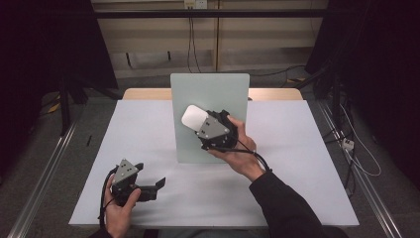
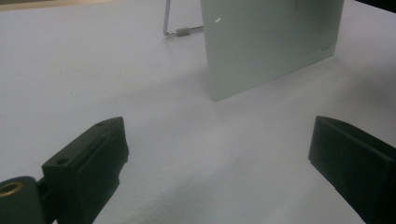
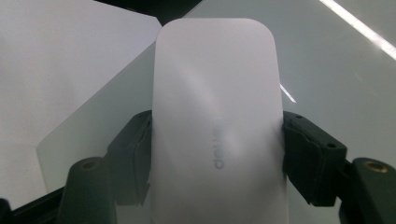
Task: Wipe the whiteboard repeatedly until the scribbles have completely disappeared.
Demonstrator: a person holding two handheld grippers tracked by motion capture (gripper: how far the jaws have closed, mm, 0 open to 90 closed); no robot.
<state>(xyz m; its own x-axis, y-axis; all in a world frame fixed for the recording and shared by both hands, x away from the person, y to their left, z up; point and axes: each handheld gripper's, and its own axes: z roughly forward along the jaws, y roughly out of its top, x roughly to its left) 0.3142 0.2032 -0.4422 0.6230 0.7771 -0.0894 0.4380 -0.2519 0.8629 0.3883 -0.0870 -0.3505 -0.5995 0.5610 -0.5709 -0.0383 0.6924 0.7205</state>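
A pale green glass board (image 1: 213, 89) stands upright at the middle of the white table (image 1: 297, 148). My right gripper (image 1: 200, 121) is shut on a white rounded eraser (image 1: 194, 117) and holds it against the board's face, at mid-height on the left half. In the right gripper view the eraser (image 3: 217, 107) sits between both jaws with the board (image 3: 336, 70) right behind it. My left gripper (image 1: 157, 186) lies low at the front left of the table, open and holding nothing. Its view looks across the table at the board (image 2: 271, 42) from the side.
A thin metal prop (image 2: 177, 31) supports the board from behind. A wooden tabletop edge (image 1: 143, 93) shows beyond the white sheet. Cables (image 1: 356, 153) run on the floor to the right, and dark frames stand on both sides.
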